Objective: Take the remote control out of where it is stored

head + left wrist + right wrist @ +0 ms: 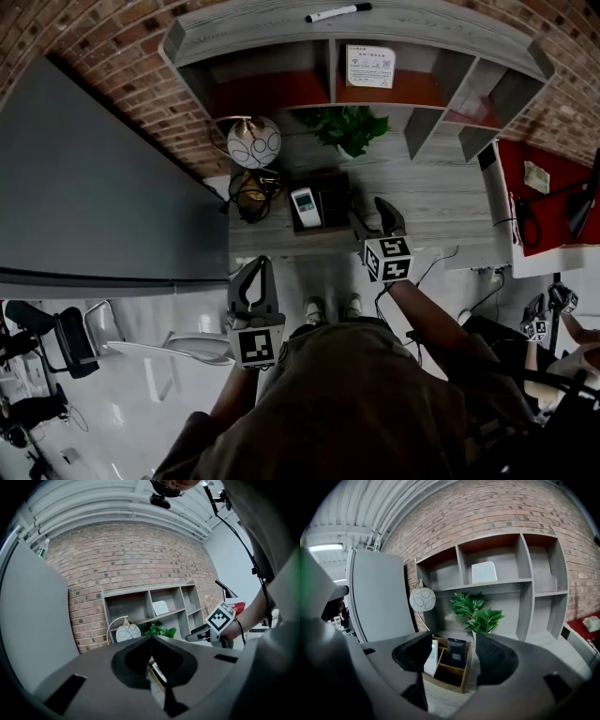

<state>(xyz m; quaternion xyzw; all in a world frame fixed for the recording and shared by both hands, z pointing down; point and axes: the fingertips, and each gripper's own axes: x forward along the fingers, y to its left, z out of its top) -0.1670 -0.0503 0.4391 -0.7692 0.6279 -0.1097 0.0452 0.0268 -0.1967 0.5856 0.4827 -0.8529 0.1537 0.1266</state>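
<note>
One white remote (431, 658) stands in wooden box (443, 684); right gripper (452, 658) fingers (412, 652) apart

I'm standing in what looks like an office or studio: brick wall (84, 33), a grey cubby shelf (422, 23) with a potted plant (349, 127) and globe lamp (253, 142) (a black chair (73, 342) sits off left).

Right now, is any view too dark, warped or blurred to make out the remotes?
Right gripper view: sharp, evenly lit, white remote and black remote clear in the wooden organizer, walls bowed at the edges. Head view: dim, fisheye-bent, only the white remote stands out. Left gripper view: bright, but the left gripper, jaws shut, hides most of the organizer.
</note>
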